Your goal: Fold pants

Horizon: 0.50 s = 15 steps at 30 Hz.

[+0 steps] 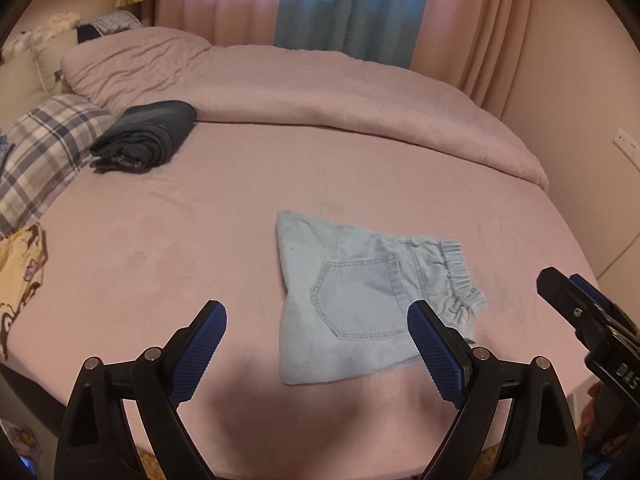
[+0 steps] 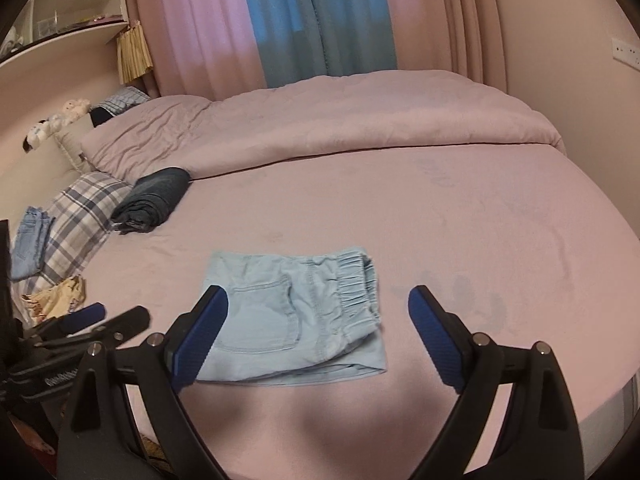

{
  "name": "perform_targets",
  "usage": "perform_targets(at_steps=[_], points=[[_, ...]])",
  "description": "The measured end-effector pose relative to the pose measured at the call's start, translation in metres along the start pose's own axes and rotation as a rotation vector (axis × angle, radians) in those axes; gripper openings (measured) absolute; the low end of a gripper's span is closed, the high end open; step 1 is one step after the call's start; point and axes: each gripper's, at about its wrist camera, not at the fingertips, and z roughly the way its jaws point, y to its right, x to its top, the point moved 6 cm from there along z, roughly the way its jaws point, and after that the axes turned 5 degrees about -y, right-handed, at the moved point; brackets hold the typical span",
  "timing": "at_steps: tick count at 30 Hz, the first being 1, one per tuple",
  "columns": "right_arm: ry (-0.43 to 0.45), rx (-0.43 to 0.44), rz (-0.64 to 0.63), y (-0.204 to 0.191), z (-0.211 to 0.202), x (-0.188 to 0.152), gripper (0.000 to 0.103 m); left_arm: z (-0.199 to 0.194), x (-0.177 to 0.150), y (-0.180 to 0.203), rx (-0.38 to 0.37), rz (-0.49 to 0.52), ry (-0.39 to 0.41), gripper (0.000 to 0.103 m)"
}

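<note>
Light blue pants (image 1: 360, 296) lie folded into a flat packet on the pink bed sheet (image 1: 200, 240), back pocket up, elastic waistband at the right. They also show in the right wrist view (image 2: 296, 320). My left gripper (image 1: 316, 316) is open and empty, held above the sheet just in front of the pants. My right gripper (image 2: 318, 300) is open and empty, hovering over the near edge of the pants. The right gripper also shows at the right edge of the left wrist view (image 1: 576, 304), and the left gripper at the left edge of the right wrist view (image 2: 108, 316).
A folded dark garment (image 1: 148, 136) lies at the back left beside a plaid pillow (image 1: 44, 152). A pink duvet (image 1: 320, 96) covers the far side. Folded blue jeans (image 2: 30, 240) and a yellow printed cloth (image 2: 60, 296) lie at the left. Curtains (image 1: 320, 4) hang behind.
</note>
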Motion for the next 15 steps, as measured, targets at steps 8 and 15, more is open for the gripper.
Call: perform_targets(at_steps=[8, 15], points=[[-0.001, -0.035, -0.048, -0.0064, -0.0003, -0.0007, 0.093, 0.0036, -0.0069, 0.0053, 0.019, 0.015, -0.018, 0.092], [-0.005, -0.049, -0.056, -0.0108, -0.0004, -0.0023, 0.093, -0.0012, -0.0072, 0.0020, 0.019, 0.015, -0.007, 0.092]])
